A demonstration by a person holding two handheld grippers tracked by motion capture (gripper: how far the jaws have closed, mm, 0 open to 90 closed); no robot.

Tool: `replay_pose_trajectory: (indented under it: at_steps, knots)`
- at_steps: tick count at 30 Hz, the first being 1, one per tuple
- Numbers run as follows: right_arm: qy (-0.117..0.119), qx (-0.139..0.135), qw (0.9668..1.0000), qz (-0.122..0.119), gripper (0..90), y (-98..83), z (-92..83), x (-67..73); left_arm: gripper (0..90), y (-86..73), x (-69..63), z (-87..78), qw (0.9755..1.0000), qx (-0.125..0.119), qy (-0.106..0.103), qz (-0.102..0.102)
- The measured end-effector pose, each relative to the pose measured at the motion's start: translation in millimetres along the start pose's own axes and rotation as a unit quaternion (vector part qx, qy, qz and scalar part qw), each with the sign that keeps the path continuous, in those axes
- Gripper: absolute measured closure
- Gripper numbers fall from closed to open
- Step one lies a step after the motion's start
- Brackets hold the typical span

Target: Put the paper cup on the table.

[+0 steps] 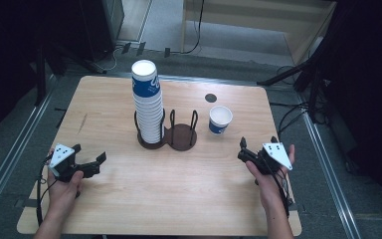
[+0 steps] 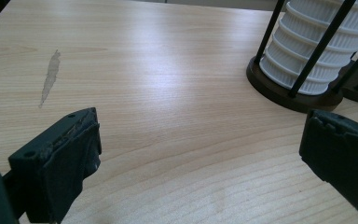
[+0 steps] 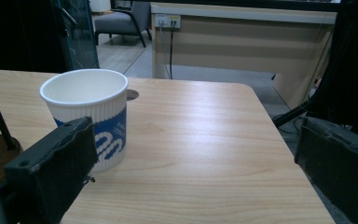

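A tall stack of white and blue paper cups [image 1: 147, 102] stands in the left ring of a dark brown two-ring cup holder [image 1: 180, 137]; its ribbed base [image 2: 314, 56] shows in the left gripper view. A single white and blue cup [image 1: 220, 120] [image 3: 88, 114] stands upright on the table to the holder's right. My left gripper [image 1: 88, 155] [image 2: 200, 154] rests low at the table's front left, open, nothing between its jaws. Near the front right, my right gripper [image 1: 257, 143] [image 3: 196, 163] is open too, the single cup a short way ahead of its left jaw.
The wooden table [image 1: 129, 199] has a grey scuff [image 2: 50, 77] at its left and a round dark cable hole [image 1: 210, 97] at the back. Beyond the far edge are floor, cables and dark stands. The holder's right ring holds no cups.
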State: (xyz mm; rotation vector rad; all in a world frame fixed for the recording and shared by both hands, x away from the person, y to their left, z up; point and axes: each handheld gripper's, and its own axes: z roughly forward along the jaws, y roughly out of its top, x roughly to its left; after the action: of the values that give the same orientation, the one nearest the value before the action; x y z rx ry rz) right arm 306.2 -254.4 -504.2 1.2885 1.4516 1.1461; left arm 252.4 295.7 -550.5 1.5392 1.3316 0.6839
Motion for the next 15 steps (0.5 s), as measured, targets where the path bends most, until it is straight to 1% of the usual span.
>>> replay_pose_trajectory:
  at_steps: [8,12,15]
  knots:
    - [-0.006,0.007,1.0,0.001,0.0,-9.3,-9.8,-11.3,0.0,0.0,-0.3,0.0,1.0,0.0,0.0,0.0]
    - [-0.012,0.015,0.9998,-0.001,0.0,-16.4,-14.1,-17.4,0.0,0.0,-0.4,-0.3,1.0,0.002,-0.001,0.002]
    - [-0.018,0.02,0.9996,0.002,0.0,-21.7,-17.4,-22.6,0.0,0.0,-0.4,-0.2,1.0,0.002,-0.001,0.002]
